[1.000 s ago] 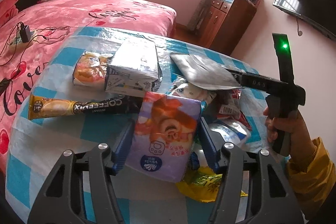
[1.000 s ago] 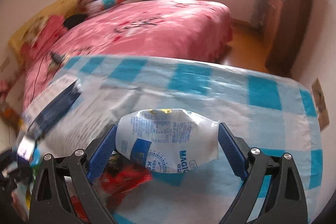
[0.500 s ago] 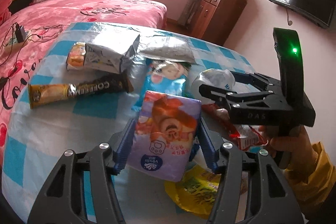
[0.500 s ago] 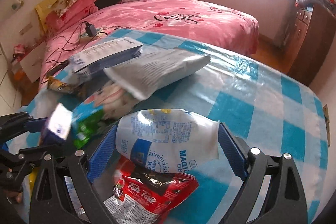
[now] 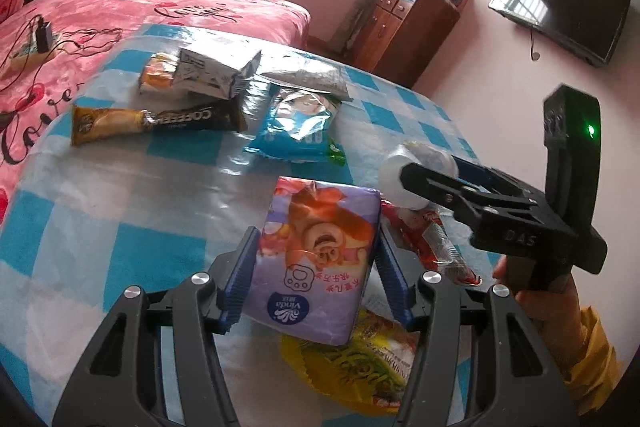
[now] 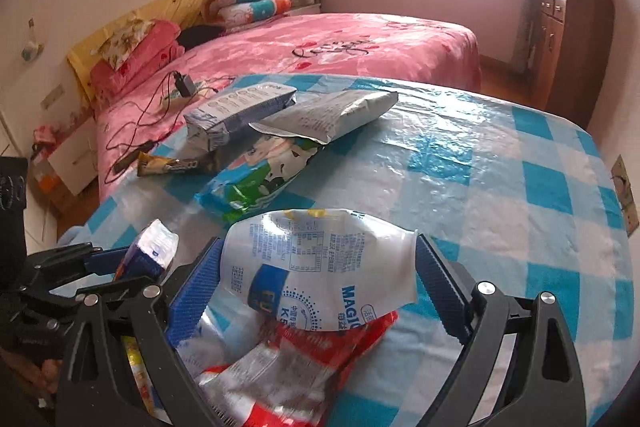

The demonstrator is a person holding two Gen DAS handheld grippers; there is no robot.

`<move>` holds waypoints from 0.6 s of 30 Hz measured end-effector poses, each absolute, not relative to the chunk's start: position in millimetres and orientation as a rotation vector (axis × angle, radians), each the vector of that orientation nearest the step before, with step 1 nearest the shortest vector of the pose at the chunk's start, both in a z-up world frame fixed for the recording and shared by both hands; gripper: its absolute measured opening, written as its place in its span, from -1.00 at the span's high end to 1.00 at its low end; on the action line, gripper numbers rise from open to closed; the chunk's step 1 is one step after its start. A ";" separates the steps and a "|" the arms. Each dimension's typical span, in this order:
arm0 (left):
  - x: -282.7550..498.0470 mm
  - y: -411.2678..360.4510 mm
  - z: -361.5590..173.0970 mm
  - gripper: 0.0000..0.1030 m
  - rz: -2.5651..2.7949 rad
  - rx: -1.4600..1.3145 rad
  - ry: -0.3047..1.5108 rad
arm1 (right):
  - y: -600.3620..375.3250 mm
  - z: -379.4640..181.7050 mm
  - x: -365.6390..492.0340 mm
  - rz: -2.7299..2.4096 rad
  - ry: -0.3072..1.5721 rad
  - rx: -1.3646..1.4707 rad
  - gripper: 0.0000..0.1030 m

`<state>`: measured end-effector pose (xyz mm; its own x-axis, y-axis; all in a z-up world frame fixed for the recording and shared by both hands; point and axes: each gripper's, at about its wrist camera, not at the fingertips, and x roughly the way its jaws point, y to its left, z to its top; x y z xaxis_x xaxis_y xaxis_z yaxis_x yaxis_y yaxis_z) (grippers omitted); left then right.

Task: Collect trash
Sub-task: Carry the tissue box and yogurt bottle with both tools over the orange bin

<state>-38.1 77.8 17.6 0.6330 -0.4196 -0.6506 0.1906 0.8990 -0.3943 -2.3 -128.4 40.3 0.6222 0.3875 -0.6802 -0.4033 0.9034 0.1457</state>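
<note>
Left tongs (image 5: 316,291) hold a tissue pack (image 5: 320,259), right tongs (image 6: 320,287) a white pouch (image 6: 320,267); several wrappers (image 5: 296,127) remain on the table (image 5: 120,219).

Both wrist views sit close above the checked table (image 5: 100,219), angled down toward the bed (image 6: 360,43), seemingly side by side.

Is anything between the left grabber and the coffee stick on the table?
Nothing lies on the checked cloth between them. But the left gripper is already full: its fingers clamp a purple tissue pack, so it cannot grab the coffee stick until it lets go of that.
</note>
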 end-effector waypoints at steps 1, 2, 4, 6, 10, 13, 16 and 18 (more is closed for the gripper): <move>-40.7 79.5 18.6 -0.13 -0.353 -0.309 0.809 | -129.5 41.7 -4.4 0.450 0.773 -0.016 -0.79; -42.8 82.0 20.4 -0.13 -0.350 -0.312 0.803 | -131.1 43.8 -6.3 0.444 0.767 -0.009 -0.79; -48.3 85.2 22.5 -0.13 -0.344 -0.313 0.794 | -131.9 47.4 -12.8 0.436 0.758 0.004 -0.79; -53.1 88.7 25.0 -0.13 -0.340 -0.318 0.784 | -130.2 49.1 -17.6 0.433 0.755 0.008 -0.79; -63.1 97.6 28.8 -0.13 -0.332 -0.321 0.772 | -125.5 51.3 -28.7 0.432 0.752 0.012 -0.79; -70.4 104.2 30.6 -0.13 -0.327 -0.323 0.766 | -118.2 53.6 -39.5 0.440 0.749 0.009 -0.79; -77.2 112.9 31.1 -0.13 -0.317 -0.329 0.763 | -110.0 56.6 -49.1 0.448 0.745 0.004 -0.79; -82.3 118.9 31.4 -0.13 -0.309 -0.334 0.760 | -104.5 57.9 -54.8 0.455 0.745 0.002 -0.79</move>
<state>-82.3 118.9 31.4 0.6853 -0.3887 -0.6159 0.1512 0.9032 -0.4017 -54.8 -104.5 57.9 0.6426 0.4004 -0.6533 -0.3991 0.9027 0.1607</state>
